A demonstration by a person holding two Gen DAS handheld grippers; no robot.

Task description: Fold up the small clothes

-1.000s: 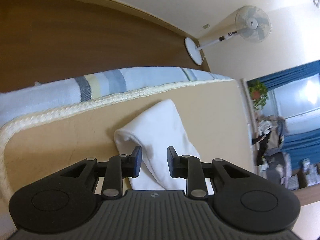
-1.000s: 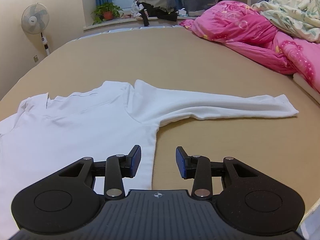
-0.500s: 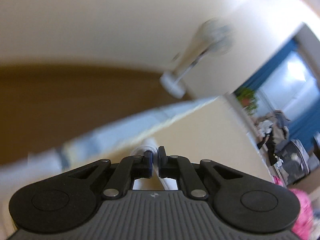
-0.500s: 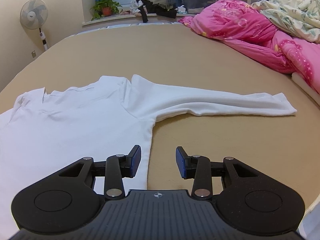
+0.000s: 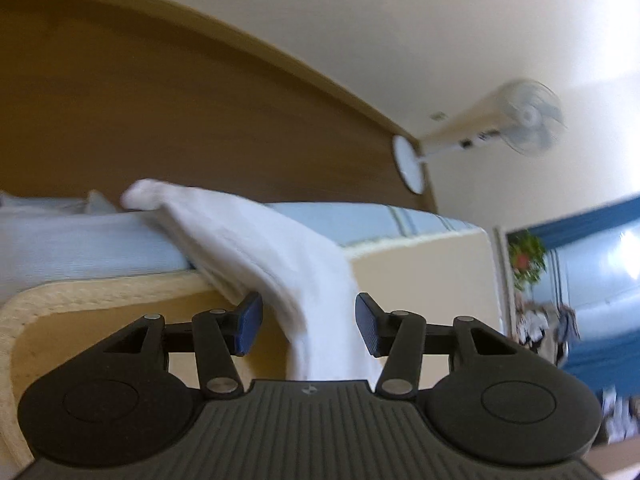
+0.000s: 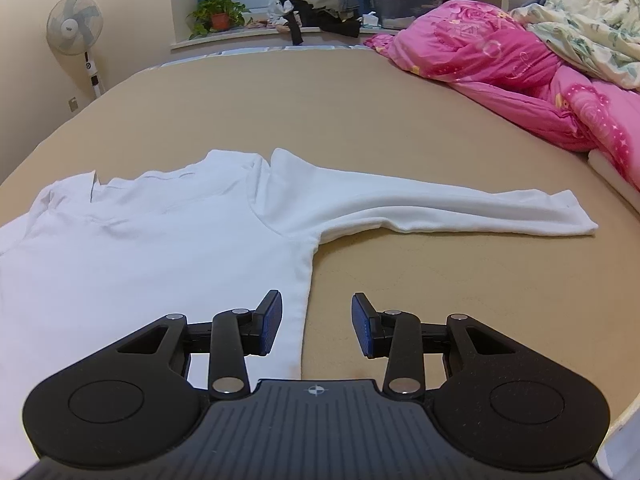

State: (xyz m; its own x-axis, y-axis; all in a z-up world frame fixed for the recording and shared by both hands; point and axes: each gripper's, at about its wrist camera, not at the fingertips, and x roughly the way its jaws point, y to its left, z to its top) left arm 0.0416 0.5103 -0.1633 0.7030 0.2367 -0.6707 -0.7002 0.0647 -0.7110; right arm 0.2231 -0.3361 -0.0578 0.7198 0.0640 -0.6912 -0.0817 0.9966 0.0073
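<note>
A white long-sleeved shirt [image 6: 140, 240] lies flat on the tan bed mat [image 6: 360, 100], one sleeve [image 6: 440, 208] stretched out to the right. My right gripper [image 6: 316, 318] is open and hovers over the shirt's side hem; its pads grip nothing. In the left wrist view the other sleeve [image 5: 256, 240] runs from between the jaws out over the mat's edge onto a pale blue striped sheet [image 5: 80, 240]. My left gripper [image 5: 308, 320] is opening; the sleeve lies between its jaws, and both pads stand clear of the cloth.
Pink quilt [image 6: 500, 72] and a floral quilt [image 6: 592, 20] are heaped at the right of the bed. A standing fan [image 6: 74, 28] is at the left wall. Potted plant [image 6: 216, 12], clothes pile and plastic box line the windowsill.
The left gripper closed on the sleeve, swung it, then opened; the sleeve now lies stretched over the mat's edge. The right gripper stayed put and the shirt body shifted slightly.
</note>
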